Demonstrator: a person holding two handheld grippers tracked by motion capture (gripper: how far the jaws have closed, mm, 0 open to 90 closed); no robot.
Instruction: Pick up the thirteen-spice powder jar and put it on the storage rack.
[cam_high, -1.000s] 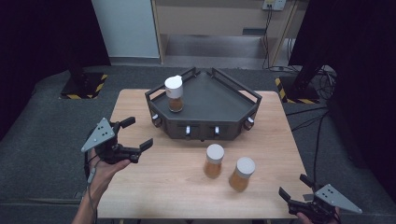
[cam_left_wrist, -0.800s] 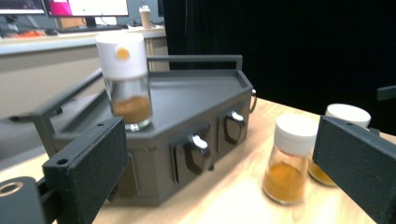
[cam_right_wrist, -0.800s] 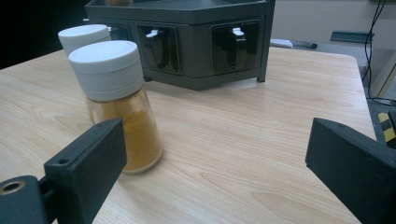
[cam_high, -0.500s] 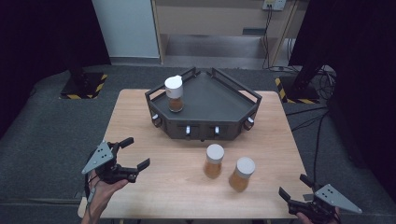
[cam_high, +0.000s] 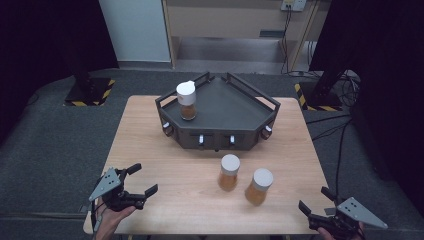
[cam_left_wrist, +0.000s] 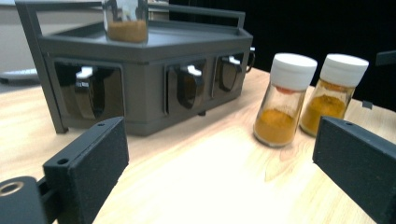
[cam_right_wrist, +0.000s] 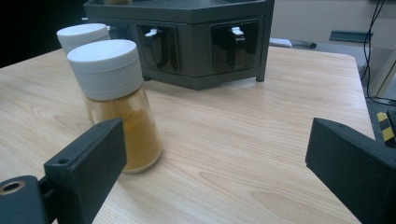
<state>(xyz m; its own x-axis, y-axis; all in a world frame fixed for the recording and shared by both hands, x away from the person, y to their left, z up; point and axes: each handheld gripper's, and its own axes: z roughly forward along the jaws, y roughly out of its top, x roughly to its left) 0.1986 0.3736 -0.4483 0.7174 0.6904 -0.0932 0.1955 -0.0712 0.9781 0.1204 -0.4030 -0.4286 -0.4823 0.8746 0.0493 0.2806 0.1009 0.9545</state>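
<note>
Amber spice jars and stand just in front of the rack, one jar already on it, so your left gripper and right gripper wait wide-jawed, empty, flanking them.

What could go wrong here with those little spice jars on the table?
The two spice jars stand close together, so closing a hand-held gripper on one might knock over the other. The right hand-held gripper, jaws open, sits low near the table edge, so a hasty reach could tip the nearer jar. The jar on the rack stands near its corner rail and could be bumped.
</note>
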